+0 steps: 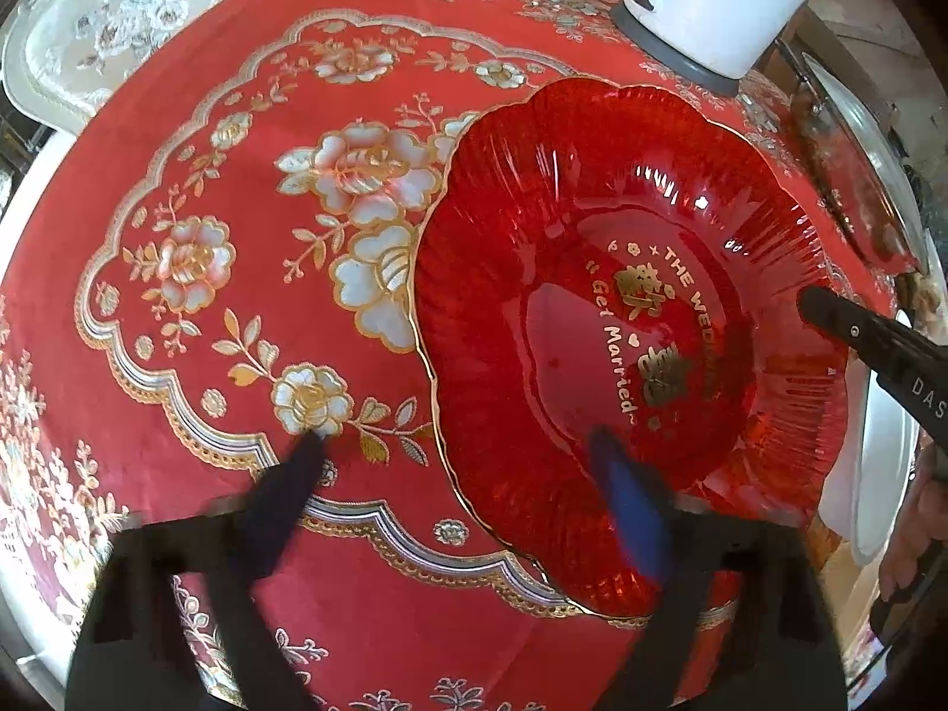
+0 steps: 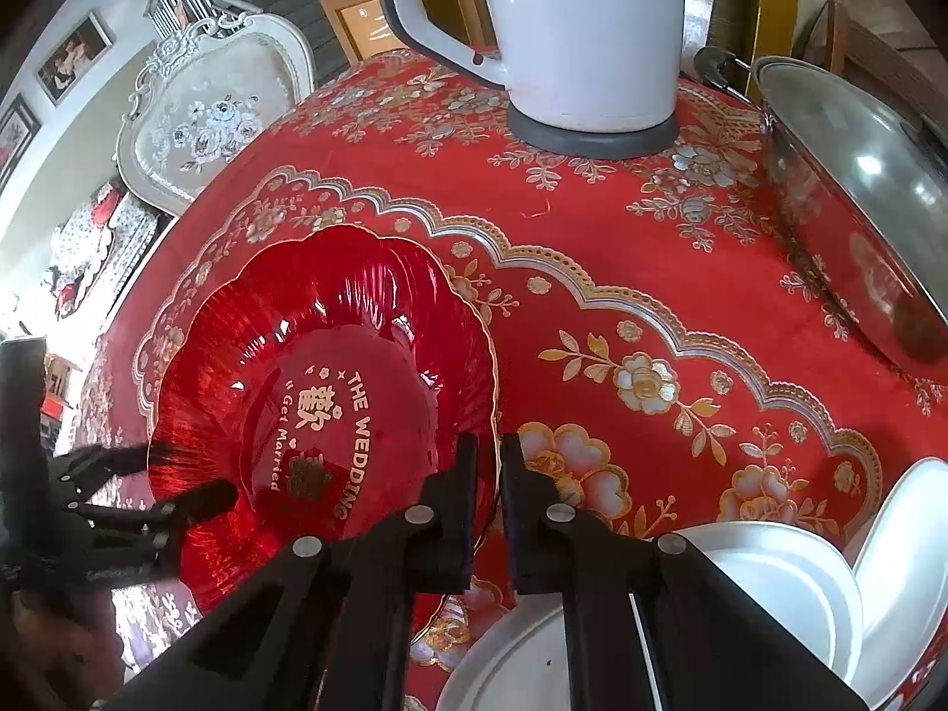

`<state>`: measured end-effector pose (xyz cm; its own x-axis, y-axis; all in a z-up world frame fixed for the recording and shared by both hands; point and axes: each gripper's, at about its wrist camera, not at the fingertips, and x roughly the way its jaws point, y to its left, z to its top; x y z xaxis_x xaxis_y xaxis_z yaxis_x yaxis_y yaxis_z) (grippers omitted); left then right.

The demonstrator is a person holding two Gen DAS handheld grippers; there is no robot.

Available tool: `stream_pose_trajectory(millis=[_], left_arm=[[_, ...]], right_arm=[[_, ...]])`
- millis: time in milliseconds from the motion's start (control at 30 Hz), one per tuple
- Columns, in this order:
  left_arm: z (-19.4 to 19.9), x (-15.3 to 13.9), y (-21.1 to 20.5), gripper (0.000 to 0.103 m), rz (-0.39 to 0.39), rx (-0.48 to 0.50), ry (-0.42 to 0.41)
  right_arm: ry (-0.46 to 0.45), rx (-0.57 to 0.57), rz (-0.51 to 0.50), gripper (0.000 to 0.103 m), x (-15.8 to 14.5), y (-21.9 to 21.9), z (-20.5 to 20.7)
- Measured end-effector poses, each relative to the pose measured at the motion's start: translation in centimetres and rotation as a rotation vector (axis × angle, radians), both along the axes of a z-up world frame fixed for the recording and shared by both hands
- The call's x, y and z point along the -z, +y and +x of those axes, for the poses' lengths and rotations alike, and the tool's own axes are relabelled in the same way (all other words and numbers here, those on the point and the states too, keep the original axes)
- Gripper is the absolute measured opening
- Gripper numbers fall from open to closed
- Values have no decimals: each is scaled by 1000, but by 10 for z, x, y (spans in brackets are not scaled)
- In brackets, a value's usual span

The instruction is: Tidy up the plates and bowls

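Right wrist view: right tool [image 2: 489, 462] pinches the red plate [image 2: 332, 391] rim. Left tool [image 1: 456, 444] is wide open over the plate's other edge, above the tabletop [image 1: 237, 308].

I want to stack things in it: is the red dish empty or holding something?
Empty. The red dish shows its whole gold-lettered bottom in both views, with nothing lying in it; only gripper fingers sit at its rim.
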<state>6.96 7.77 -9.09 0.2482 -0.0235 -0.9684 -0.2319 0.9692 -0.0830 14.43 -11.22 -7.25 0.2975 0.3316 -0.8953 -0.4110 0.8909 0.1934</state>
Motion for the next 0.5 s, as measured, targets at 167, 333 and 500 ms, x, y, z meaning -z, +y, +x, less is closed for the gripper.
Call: stream_pose_trajectory(millis=[167, 333, 500], left_arm=[[1, -11, -1, 20, -44, 1, -23], [-6, -18, 0, 20, -57, 1, -40], [-14, -41, -2, 19, -50, 33, -91]], right_arm=[[-17, 8, 18, 5, -11, 5, -5], [-22, 19, 47, 5, -24, 6, -13], [-46, 44, 67, 5, -45, 3, -28]])
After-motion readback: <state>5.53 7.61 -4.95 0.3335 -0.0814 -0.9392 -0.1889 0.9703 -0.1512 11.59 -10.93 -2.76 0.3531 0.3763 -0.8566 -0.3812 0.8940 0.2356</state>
